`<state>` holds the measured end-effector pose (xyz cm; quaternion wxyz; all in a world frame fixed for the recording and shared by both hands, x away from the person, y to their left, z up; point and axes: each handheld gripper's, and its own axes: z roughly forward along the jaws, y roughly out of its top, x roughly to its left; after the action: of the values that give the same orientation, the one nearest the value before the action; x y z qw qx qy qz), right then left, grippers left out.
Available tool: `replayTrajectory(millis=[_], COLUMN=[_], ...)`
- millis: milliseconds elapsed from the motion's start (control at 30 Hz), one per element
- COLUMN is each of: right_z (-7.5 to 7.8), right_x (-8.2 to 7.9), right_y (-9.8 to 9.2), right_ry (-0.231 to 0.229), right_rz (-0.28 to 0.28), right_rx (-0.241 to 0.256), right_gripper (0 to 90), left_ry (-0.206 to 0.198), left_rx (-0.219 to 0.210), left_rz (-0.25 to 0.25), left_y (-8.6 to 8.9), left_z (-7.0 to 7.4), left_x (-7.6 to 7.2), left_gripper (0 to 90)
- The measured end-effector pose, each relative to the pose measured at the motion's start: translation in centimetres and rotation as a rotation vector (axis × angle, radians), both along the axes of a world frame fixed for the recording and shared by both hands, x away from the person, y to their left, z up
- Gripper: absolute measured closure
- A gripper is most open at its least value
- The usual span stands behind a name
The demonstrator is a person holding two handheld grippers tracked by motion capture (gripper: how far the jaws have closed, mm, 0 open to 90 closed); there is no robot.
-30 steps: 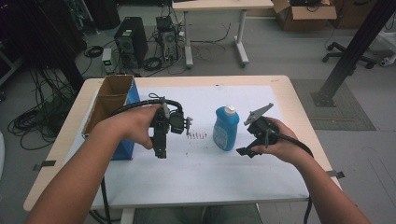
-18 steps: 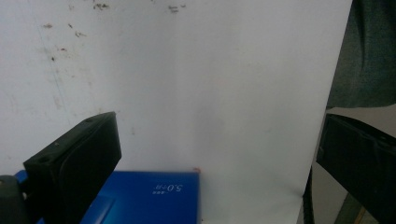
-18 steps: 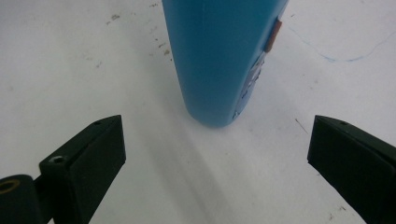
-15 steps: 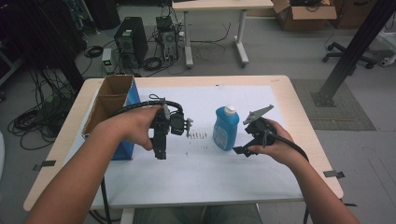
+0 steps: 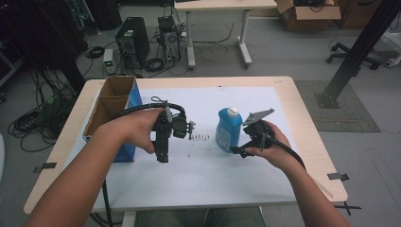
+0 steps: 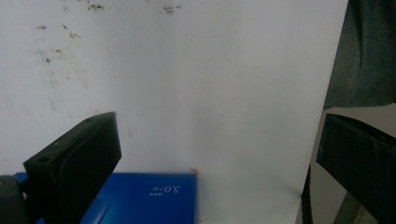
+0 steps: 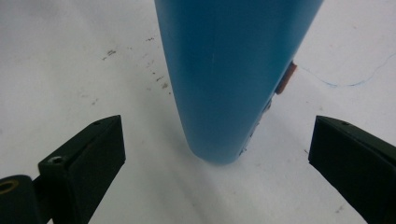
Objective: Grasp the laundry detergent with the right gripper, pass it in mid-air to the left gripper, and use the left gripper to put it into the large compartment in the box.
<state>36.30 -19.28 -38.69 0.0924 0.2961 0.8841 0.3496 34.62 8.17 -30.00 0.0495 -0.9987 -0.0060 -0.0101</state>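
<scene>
A blue bottle [image 5: 226, 132] with a white cap stands upright on the white sheet [image 5: 213, 179] right of centre. My right gripper [image 5: 238, 147] is at its near right side, low by the base. In the right gripper view the bottle [image 7: 233, 70] rises just ahead of the gripper [image 7: 217, 151], whose jaws stand wide open on either side without touching it. My left gripper [image 5: 162, 157] is held above the sheet left of centre, pointing back toward the person. Its jaws [image 6: 219, 154] are open with nothing between them.
An open cardboard box [image 5: 113, 101] with a blue side stands at the table's left edge; its blue face [image 6: 154, 196] appears below the left jaws. Small dark marks [image 5: 201, 138] dot the sheet between the grippers. The table's near edge [image 5: 213, 203] and dark clothing [image 6: 364, 51] lie beyond.
My right gripper has slid left, closer to the bottle's base. The left gripper has barely moved.
</scene>
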Motion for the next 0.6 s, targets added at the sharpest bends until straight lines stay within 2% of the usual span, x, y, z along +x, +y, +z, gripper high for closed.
replayTrajectory(millis=[600], right_z=[-1.0], right_x=[0.0], right_y=[0.99], right_ry=[-0.062], right_rz=[-0.072], right_rx=[0.069], right_gripper=[2.4], left_ry=[0.007], left_rx=[0.01], left_rz=[-0.001], left_y=[0.06], left_z=[-0.04], left_x=[-0.3], left_gripper=[0.2])
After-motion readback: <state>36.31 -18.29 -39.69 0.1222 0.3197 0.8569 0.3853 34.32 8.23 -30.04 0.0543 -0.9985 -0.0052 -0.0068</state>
